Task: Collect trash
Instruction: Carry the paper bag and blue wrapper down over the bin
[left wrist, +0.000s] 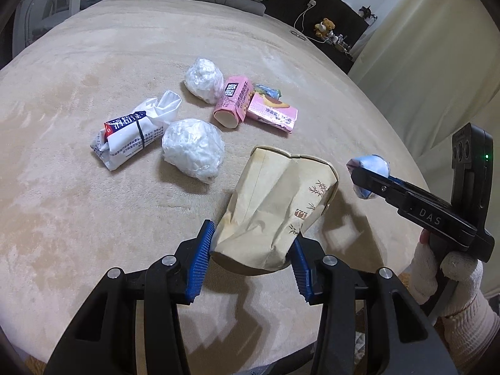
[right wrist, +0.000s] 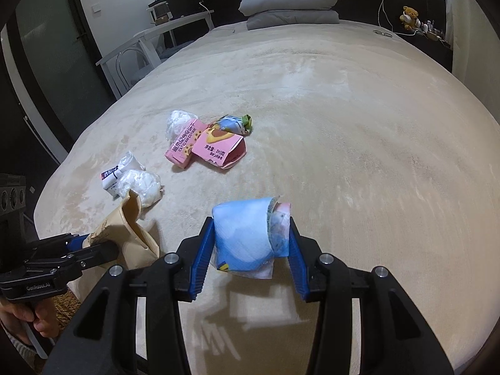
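Observation:
My left gripper [left wrist: 250, 259] is shut on a crumpled brown paper bag [left wrist: 275, 200], holding it by its lower end above the bed; the bag also shows in the right wrist view [right wrist: 131, 231]. My right gripper [right wrist: 250, 247] is shut on a crumpled blue wrapper [right wrist: 243, 234], seen to the right of the bag in the left wrist view [left wrist: 370, 167]. On the beige bed [left wrist: 93, 234] lie two white plastic wads [left wrist: 193, 150] [left wrist: 203, 79], a white wipes packet [left wrist: 131, 131], two pink cookie boxes [left wrist: 232, 101] [left wrist: 272, 114] and a small colourful wrapper [right wrist: 234, 125].
Folded grey bedding [right wrist: 290, 7] lies at the head of the bed. A dark shelf with a teddy bear [right wrist: 409, 17] and a charger cable runs along the back right. A white chair frame [right wrist: 140, 50] stands left of the bed. A cream curtain [left wrist: 437, 47] hangs on the right.

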Action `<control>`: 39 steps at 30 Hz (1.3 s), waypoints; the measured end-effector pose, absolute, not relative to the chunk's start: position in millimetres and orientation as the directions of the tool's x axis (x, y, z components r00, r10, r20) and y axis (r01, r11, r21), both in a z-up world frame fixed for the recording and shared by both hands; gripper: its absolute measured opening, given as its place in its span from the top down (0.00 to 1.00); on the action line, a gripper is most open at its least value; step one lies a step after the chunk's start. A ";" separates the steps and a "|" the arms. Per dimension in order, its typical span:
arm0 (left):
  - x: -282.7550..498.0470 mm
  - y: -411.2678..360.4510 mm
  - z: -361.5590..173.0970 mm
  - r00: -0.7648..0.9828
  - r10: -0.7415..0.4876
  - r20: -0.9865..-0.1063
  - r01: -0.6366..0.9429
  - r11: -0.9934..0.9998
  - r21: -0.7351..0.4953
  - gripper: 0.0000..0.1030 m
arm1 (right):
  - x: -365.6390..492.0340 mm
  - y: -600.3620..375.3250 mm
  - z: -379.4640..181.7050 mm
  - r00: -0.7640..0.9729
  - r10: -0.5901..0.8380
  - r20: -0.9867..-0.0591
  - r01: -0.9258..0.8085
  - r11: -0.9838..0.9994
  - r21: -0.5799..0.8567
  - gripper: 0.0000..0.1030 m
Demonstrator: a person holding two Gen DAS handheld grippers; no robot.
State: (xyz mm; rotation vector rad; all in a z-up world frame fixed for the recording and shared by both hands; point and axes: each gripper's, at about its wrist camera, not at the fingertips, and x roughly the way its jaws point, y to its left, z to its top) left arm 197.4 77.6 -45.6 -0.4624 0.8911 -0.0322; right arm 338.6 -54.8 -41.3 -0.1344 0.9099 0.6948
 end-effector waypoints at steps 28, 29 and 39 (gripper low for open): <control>92.5 30.2 -32.4 0.743 -0.189 -0.642 -0.128 0.901 -0.414 0.56 | 217.3 -119.0 -44.0 0.400 0.571 -0.717 -0.606 0.752 0.261 0.56; 88.0 28.6 -32.9 0.746 -0.190 -0.638 -0.126 0.900 -0.417 0.56 | 212.9 -121.5 -44.6 0.399 0.573 -0.716 -0.605 0.751 0.264 0.56; 48.6 9.6 -35.4 0.768 -0.192 -0.611 -0.100 0.907 -0.410 0.56 | 174.3 -140.5 -46.3 0.395 0.592 -0.702 -0.610 0.741 0.281 0.56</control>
